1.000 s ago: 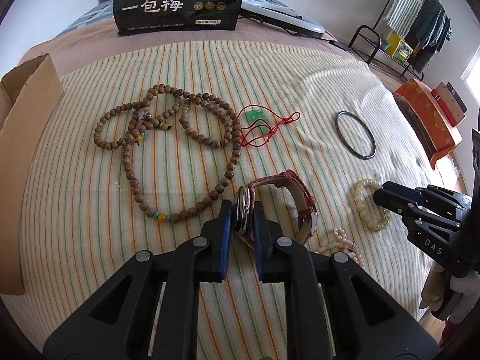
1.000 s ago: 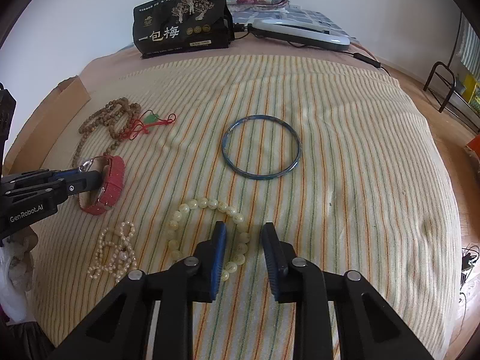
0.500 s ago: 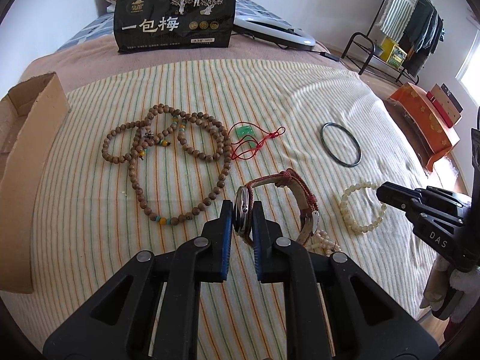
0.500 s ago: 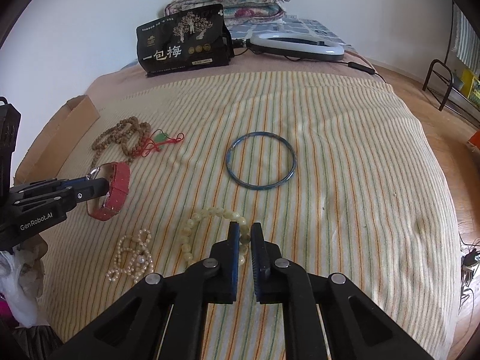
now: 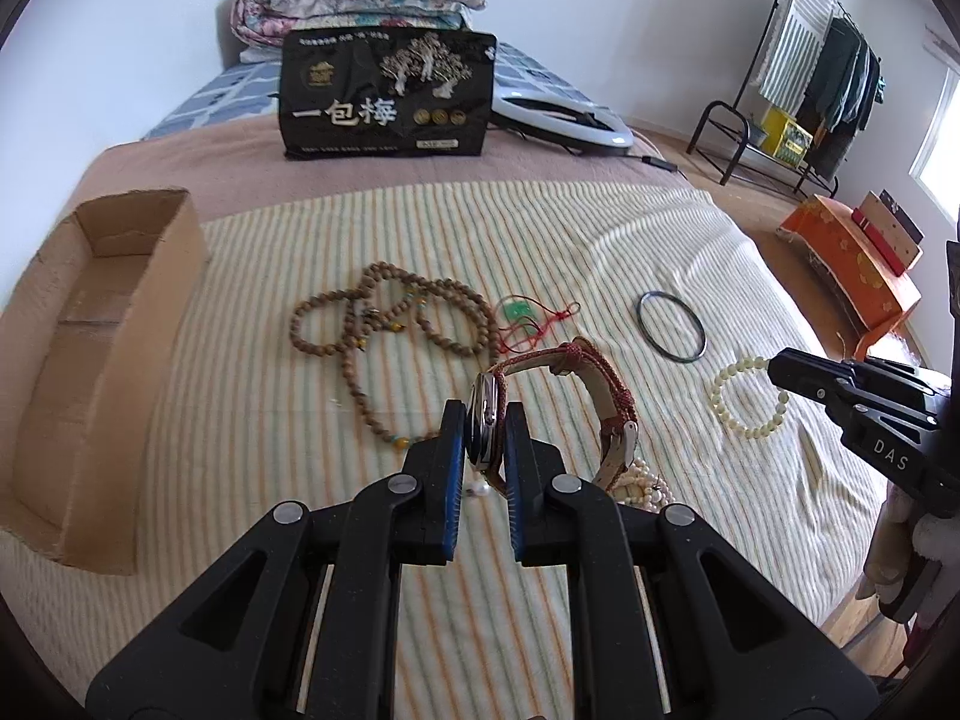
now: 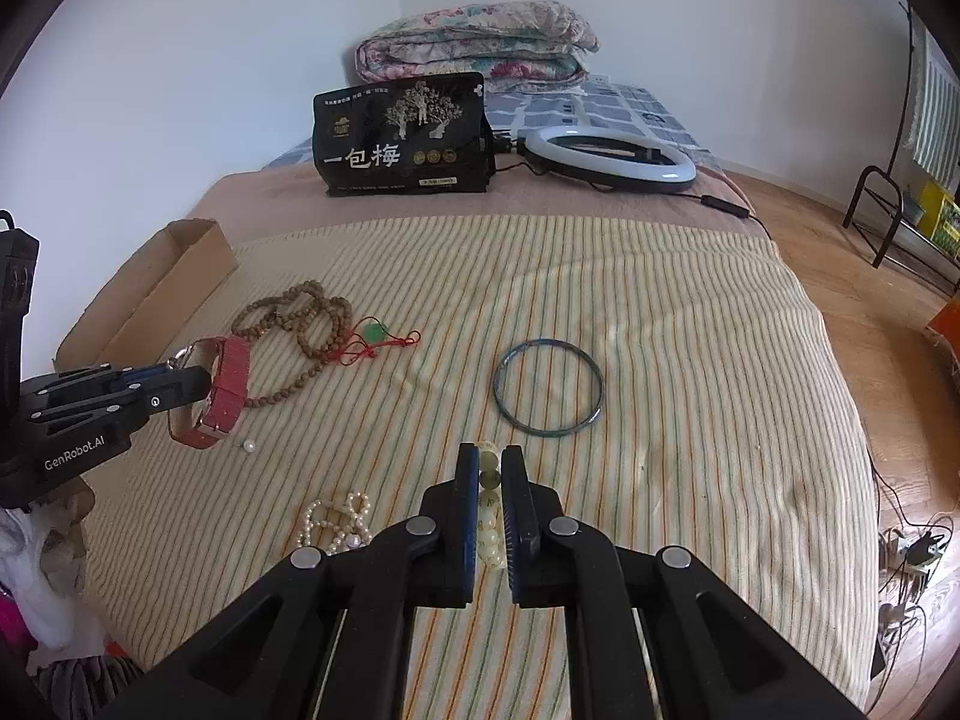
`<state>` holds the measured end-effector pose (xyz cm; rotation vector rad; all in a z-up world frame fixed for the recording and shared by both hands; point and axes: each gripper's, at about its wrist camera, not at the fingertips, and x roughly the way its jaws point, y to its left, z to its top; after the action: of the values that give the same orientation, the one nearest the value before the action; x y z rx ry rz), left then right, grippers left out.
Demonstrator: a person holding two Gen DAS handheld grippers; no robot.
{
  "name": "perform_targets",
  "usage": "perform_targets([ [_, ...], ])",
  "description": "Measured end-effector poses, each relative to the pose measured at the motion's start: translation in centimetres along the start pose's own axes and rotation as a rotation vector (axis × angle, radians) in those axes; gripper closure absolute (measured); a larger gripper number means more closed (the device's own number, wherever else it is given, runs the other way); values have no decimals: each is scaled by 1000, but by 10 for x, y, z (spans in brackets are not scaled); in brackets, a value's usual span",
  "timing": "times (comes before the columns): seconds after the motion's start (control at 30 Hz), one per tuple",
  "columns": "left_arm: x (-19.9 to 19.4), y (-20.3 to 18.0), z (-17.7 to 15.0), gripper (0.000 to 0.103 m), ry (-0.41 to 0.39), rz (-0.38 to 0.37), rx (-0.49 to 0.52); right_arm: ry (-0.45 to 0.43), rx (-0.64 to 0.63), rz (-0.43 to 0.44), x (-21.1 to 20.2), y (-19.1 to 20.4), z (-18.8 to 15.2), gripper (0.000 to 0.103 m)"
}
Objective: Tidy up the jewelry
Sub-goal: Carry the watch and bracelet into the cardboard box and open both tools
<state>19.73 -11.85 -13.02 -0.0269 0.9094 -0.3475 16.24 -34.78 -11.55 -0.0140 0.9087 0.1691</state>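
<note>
Your right gripper [image 6: 490, 474] was open over the pale bracelet [image 5: 748, 398] a second ago; now its jaws are closed on the beads, and the bracelet hangs from them above the striped cover [image 6: 690, 360], so it is picked up. Your left gripper [image 5: 485, 426] holds the watch [image 5: 561, 405] by its case, as before, with the red strap curling out to the right. Both hands are higher than a second ago, because more of the bed and the wall shows in both views. This means that two pieces are now ready to go. I think the open box [image 5: 102, 360] at the left edge is the place for them; it looks empty. On the cover there remain the wood beads [image 5: 390, 330], the green pendant [image 5: 516, 312], the bangle [image 6: 547, 389], the pearls [image 6: 336, 519] and one loose pearl [image 6: 248, 446].
</note>
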Motion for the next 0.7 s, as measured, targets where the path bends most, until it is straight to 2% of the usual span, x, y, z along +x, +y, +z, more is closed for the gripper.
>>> perform_targets([
  [0.4, -53, 55, 1, 93, -73, 63, -63, -75, -77, 24, -31, 49, 34, 98],
  [0.7, -83, 110, -4, 93, -108, 127, -130, -121, -130, 106, -40, 106, 64, 98],
])
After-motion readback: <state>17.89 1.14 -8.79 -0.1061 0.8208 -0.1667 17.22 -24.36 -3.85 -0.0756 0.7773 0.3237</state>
